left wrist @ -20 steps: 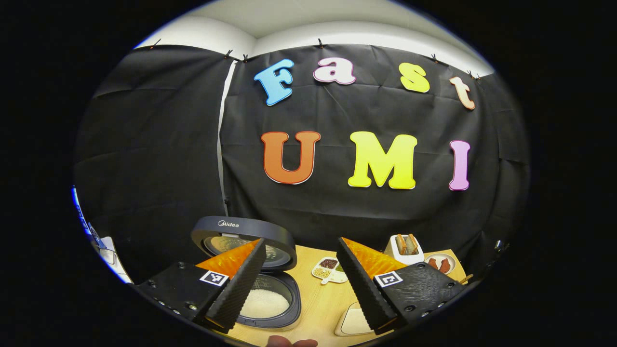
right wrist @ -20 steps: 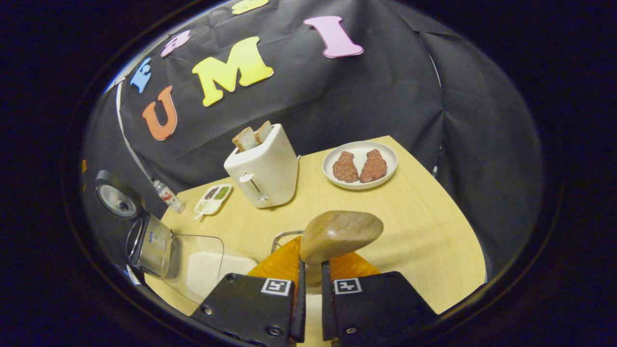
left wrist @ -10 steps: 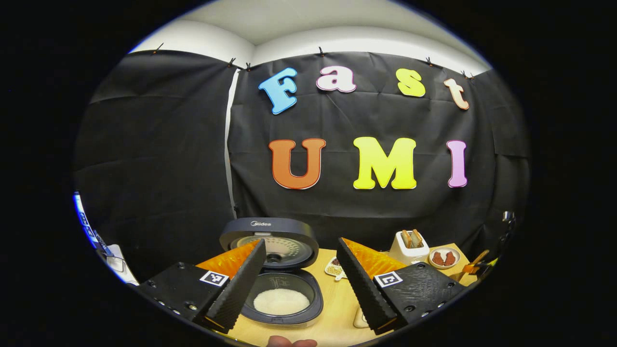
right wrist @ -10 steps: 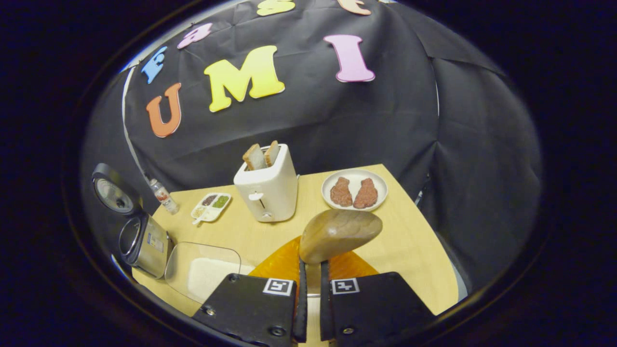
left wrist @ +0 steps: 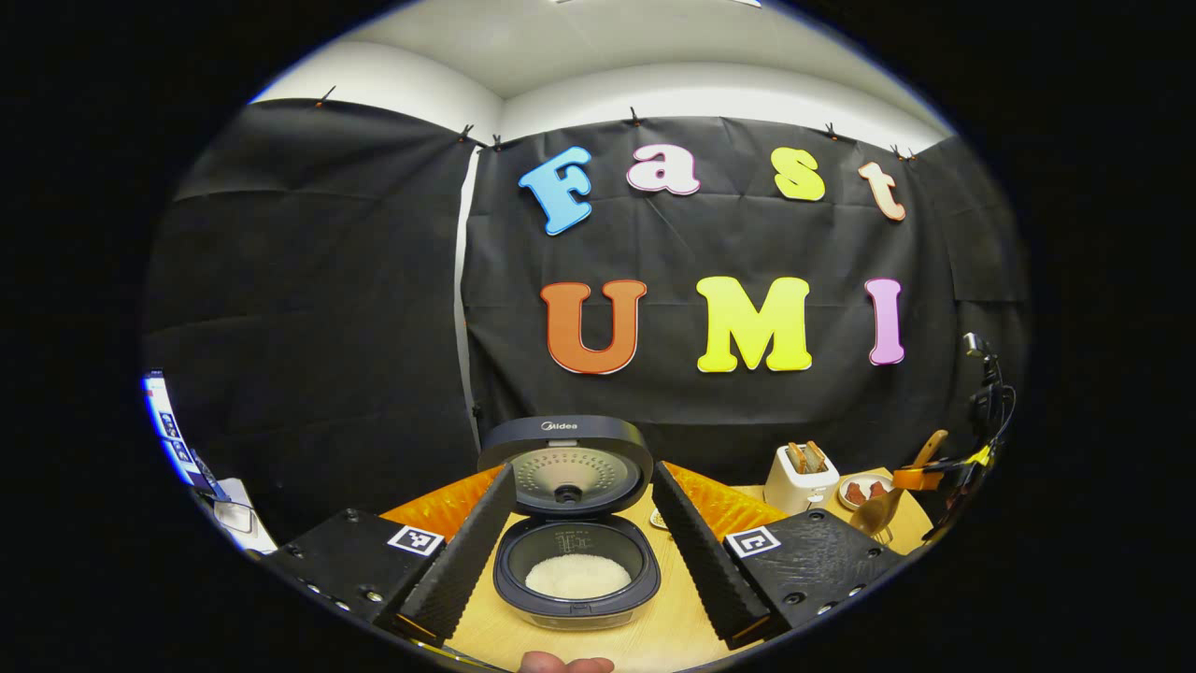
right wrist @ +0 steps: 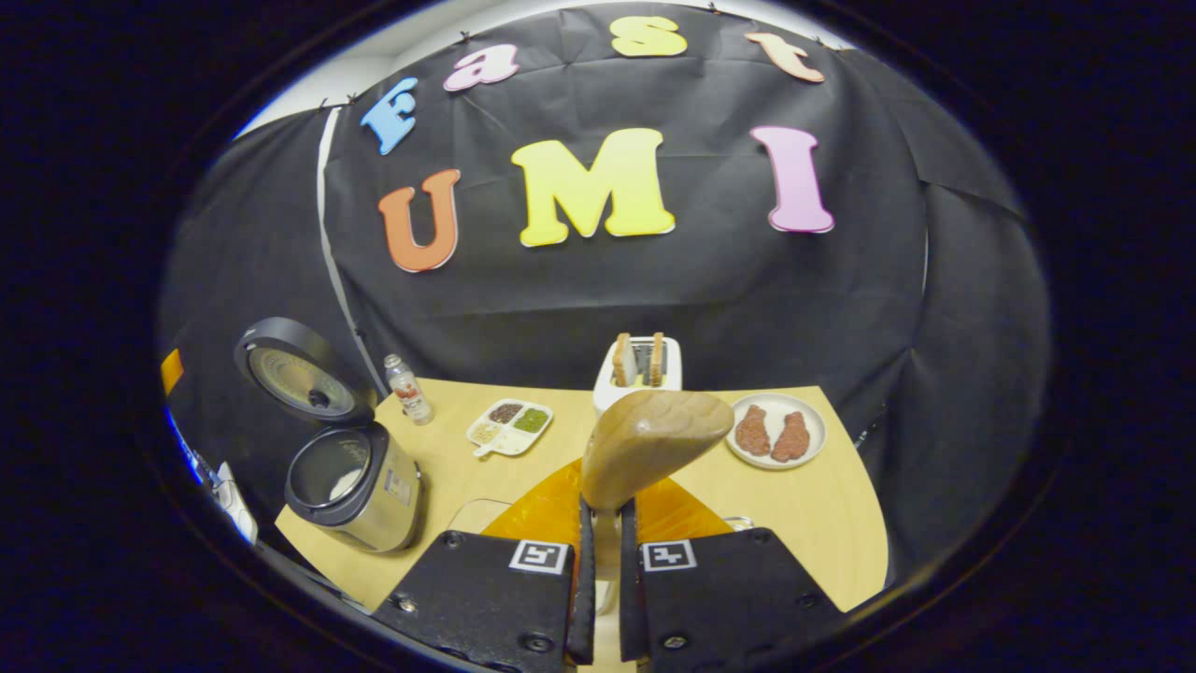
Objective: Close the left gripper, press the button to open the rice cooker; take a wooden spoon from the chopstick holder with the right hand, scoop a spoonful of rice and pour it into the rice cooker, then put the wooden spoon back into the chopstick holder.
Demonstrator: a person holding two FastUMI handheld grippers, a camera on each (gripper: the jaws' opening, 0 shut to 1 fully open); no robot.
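Two jaws of the right gripper (right wrist: 600, 561) pinch the wooden spoon (right wrist: 651, 444), its bowl standing up just ahead of them; whether it carries rice cannot be told. Left gripper (left wrist: 579, 547) jaws are spread, with the open rice cooker (left wrist: 576, 570) on the worktop (left wrist: 654, 645) between and beyond them. Likely step: carrying the spoon. Next calls for swinging it left over the pot and tipping

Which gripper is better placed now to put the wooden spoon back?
Right. The right gripper is shut on the wooden spoon; the left gripper is open, facing the opened rice cooker.
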